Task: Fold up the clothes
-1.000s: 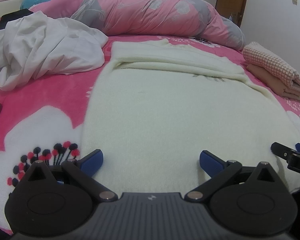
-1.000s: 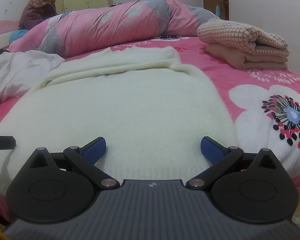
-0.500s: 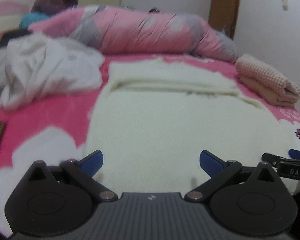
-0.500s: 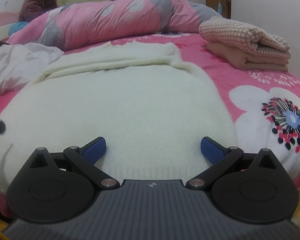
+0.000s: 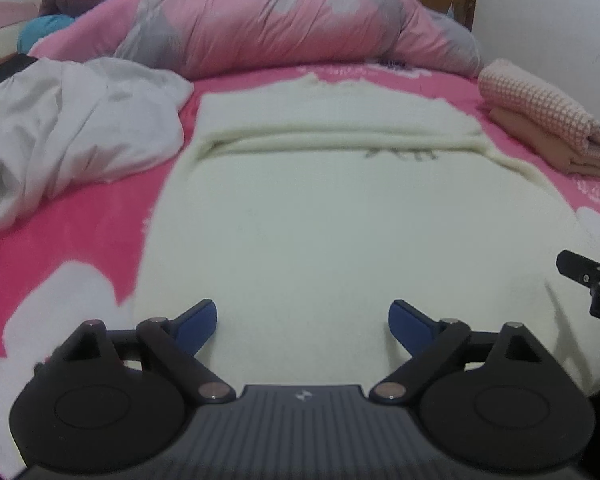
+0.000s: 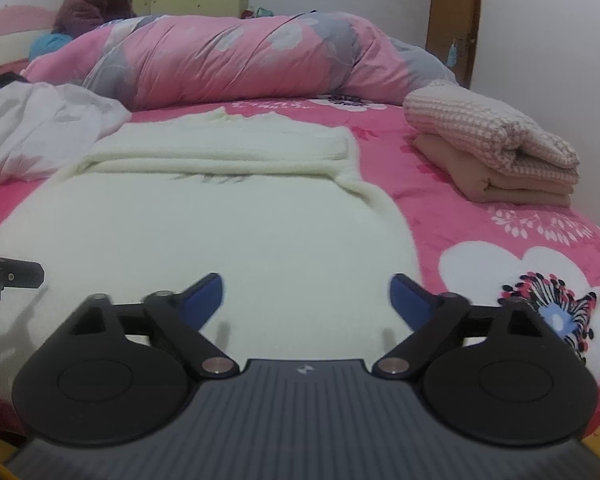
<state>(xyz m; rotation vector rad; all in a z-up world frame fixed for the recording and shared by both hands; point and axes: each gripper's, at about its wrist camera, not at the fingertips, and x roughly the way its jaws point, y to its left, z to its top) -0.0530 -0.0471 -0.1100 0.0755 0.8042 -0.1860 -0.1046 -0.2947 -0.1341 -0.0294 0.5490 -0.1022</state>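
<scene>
A cream knit sweater (image 5: 340, 220) lies flat on the pink flowered bed, its sleeves folded across its far end. My left gripper (image 5: 302, 320) hovers over the sweater's near left part. Its jaws are closing but still wide, and only the flat knit shows below the blue fingertips (image 5: 200, 324). My right gripper (image 6: 306, 296) hangs over the near right part of the sweater (image 6: 220, 232). Its jaws are also closing, and its pads press on nothing. Each gripper shows at the edge of the other's view.
A crumpled white garment (image 5: 72, 132) lies left of the sweater. A folded stack, pink checked over tan (image 6: 492, 148), sits at the right. A rolled pink quilt (image 5: 300, 28) runs along the far side. A person (image 6: 100, 4) sits at the far left.
Both pairs of blue fingertips have drawn a little inward. The left view has shifted over the sweater, and the right view has risen slightly. The clothes lie as before.
</scene>
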